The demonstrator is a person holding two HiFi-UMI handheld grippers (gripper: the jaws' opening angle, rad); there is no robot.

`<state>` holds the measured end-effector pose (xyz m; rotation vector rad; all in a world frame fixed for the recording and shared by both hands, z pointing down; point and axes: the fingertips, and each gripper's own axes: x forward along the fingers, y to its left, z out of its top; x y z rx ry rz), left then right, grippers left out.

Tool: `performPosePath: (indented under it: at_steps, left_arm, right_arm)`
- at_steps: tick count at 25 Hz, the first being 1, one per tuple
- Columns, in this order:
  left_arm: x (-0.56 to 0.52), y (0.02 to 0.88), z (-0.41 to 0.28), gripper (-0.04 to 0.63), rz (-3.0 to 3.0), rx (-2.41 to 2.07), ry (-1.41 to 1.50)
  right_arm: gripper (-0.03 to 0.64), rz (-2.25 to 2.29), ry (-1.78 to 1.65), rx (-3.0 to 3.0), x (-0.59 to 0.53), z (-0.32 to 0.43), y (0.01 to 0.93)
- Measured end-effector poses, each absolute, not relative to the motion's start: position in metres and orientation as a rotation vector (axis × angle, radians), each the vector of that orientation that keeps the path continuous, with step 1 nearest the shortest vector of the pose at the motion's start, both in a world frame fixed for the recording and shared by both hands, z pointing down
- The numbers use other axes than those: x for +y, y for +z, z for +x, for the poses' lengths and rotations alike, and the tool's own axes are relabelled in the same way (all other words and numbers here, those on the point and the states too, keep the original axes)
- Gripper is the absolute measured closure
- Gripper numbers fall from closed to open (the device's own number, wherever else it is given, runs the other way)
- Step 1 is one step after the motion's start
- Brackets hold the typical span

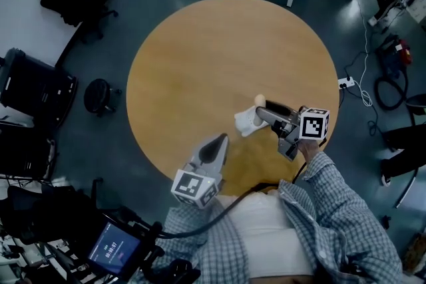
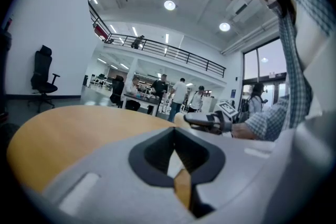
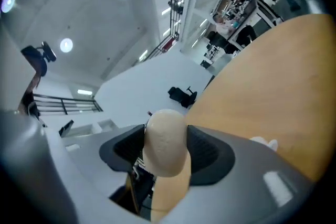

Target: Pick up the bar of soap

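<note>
Round wooden table (image 1: 200,56): far, left and centre of top bare, open to passage. Near-right part occupied: white crumpled item (image 1: 246,123) just beside right gripper (image 1: 261,103), which clamps the bar of soap (image 1: 259,100); left gripper (image 1: 218,142), jaws together, near. Floor: office chair (image 1: 70,0), stool (image 1: 100,96), cables (image 1: 363,86).

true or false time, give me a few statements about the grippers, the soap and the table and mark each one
1. The right gripper is closed on the bar of soap. True.
2. The left gripper holds a sponge. False: its jaws are together, with nothing between them.
3. The table is round and wood-coloured. True.
4. A white object lies at the table's far edge. False: it lies right beside the right gripper, on the near half of the table.
</note>
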<state>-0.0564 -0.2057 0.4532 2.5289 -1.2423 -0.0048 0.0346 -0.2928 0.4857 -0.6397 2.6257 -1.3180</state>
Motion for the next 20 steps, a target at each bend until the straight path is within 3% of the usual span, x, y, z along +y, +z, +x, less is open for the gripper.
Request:
performPosePath:
  at_steps: [20]
  left_arm:
    - [-0.211,0.450,-0.044,0.597,2.566,-1.196,0.010]
  right_arm:
    - [0.357,-0.588,-1.176,2.233,-0.266,0.057,0.420]
